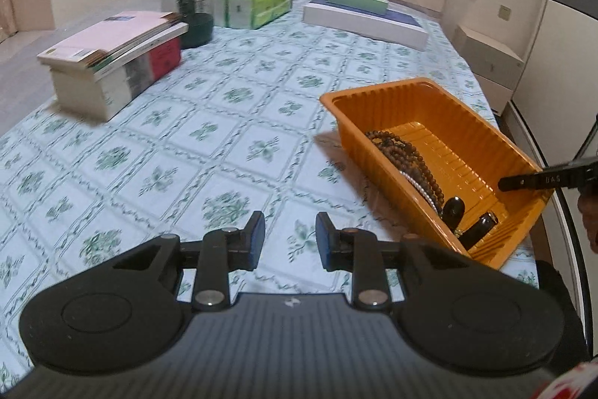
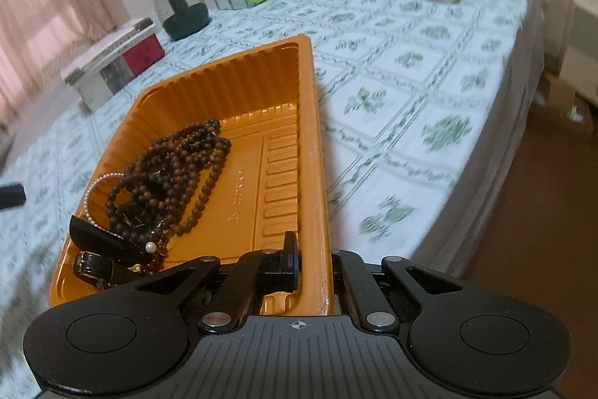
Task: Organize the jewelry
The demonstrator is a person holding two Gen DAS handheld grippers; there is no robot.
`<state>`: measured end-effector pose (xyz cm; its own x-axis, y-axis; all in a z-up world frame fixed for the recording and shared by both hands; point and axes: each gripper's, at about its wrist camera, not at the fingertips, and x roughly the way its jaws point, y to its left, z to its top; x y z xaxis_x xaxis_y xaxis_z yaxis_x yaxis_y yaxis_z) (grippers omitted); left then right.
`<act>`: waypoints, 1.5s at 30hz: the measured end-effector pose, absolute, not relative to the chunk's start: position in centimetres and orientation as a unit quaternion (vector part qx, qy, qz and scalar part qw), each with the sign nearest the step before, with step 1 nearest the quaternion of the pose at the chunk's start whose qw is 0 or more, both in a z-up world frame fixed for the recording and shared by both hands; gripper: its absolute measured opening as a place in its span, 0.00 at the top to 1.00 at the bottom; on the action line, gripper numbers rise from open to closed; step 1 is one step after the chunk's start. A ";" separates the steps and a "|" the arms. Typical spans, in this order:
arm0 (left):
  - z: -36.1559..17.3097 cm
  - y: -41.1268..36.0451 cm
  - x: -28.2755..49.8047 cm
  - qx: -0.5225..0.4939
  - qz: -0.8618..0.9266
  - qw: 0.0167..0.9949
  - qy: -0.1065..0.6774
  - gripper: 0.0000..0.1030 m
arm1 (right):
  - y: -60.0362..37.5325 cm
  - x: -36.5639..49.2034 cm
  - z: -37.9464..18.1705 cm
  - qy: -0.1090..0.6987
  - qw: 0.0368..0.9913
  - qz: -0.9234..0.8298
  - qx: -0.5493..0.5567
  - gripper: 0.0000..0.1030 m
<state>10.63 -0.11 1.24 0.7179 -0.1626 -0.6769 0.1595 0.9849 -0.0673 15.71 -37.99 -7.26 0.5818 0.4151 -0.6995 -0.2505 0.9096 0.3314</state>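
While a green-flowered cloth point(image 1: 231, 122) covers the bed, the tray point(image 2: 239, 81) of beads point(image 2: 179, 167) sits at its three-o'clock edge, cream walls behind. Right fingers point(image 2: 291, 264) clamp the tray's wall; left fingers point(image 1: 258, 234) hover apart over cloth. Labels on the books point(image 1: 112, 62) and tissue packs point(image 1: 258, 6) at eleven o'clock are unreadable.

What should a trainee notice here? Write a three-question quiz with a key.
1. True or false: the left claw is shut.
2. The right claw is: A) shut on the orange tray's side wall; B) open above the tray; C) out of view.
3. Fill in: the pearl strand lies ___ the tray, beside the brown beads.

Key: 1 false; 2 A; 3 inside.
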 end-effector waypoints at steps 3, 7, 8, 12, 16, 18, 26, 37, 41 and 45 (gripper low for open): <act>1.0 0.3 10.3 -0.004 -0.078 0.927 0.367 0.75 | -36.9 15.6 -7.5 0.410 0.886 0.190 0.102 0.97; 0.7 0.7 9.7 -0.010 -0.069 0.925 0.372 0.74 | -36.6 16.0 -7.8 0.405 0.887 0.192 0.109 0.97; 0.7 0.8 9.5 -0.012 -0.067 0.926 0.372 0.73 | -36.7 16.1 -7.8 0.404 0.887 0.193 0.112 0.97; 0.5 1.1 8.6 -0.019 -0.050 0.928 0.368 0.57 | -37.5 15.5 -7.7 0.392 0.891 0.191 0.128 0.82; 0.1 1.3 7.3 -0.030 -0.035 0.929 0.366 0.33 | -39.1 13.8 -7.2 0.370 0.902 0.163 0.148 0.39; 0.0 1.4 6.6 -0.039 -0.023 0.931 0.363 0.21 | -39.5 12.8 -6.5 0.368 0.907 0.147 0.143 0.39; -0.3 0.8 3.6 -0.064 0.008 0.927 0.369 0.01 | -35.9 7.4 -3.0 0.368 0.918 0.115 0.090 0.28; -1.2 -1.3 -0.6 -0.072 0.021 0.916 0.395 0.01 | -27.7 3.6 -3.0 0.405 0.892 0.196 0.037 0.27; -1.3 -1.7 -1.3 -0.073 0.018 0.911 0.406 0.01 | -25.3 3.1 -3.5 0.411 0.886 0.212 0.010 0.27; -1.4 -1.6 -1.6 -0.082 0.021 0.906 0.416 0.01 | -24.3 2.8 -3.8 0.414 0.885 0.213 0.007 0.27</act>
<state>-1.59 -1.62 -1.44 0.6538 -0.0306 -0.7561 -0.1056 0.9857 -0.1313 2.78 -24.32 -3.77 0.5659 0.3836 -0.7298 -0.3715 0.9088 0.1897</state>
